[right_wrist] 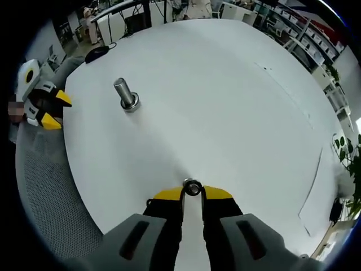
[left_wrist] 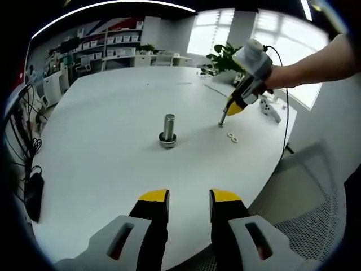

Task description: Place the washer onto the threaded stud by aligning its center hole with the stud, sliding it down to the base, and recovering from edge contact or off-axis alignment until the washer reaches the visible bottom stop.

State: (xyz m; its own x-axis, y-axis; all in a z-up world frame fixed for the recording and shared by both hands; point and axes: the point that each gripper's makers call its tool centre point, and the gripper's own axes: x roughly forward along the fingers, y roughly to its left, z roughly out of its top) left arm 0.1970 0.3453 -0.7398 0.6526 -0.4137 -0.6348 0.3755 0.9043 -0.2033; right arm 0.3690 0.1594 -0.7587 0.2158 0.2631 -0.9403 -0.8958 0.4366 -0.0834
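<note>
My right gripper [right_wrist: 192, 193] pinches a small silver metal washer [right_wrist: 192, 187] by its rim, hole clear for threading, low over the white table [right_wrist: 225, 101] — well apart from the upright steel threaded stud [right_wrist: 125, 93]. My left gripper [left_wrist: 189, 200] hangs empty, jaws parted.

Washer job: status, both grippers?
Right gripper shut on washer, low over table. Left gripper open, idle. Stud upright, bare. Two spare washers lie clear of it.
</note>
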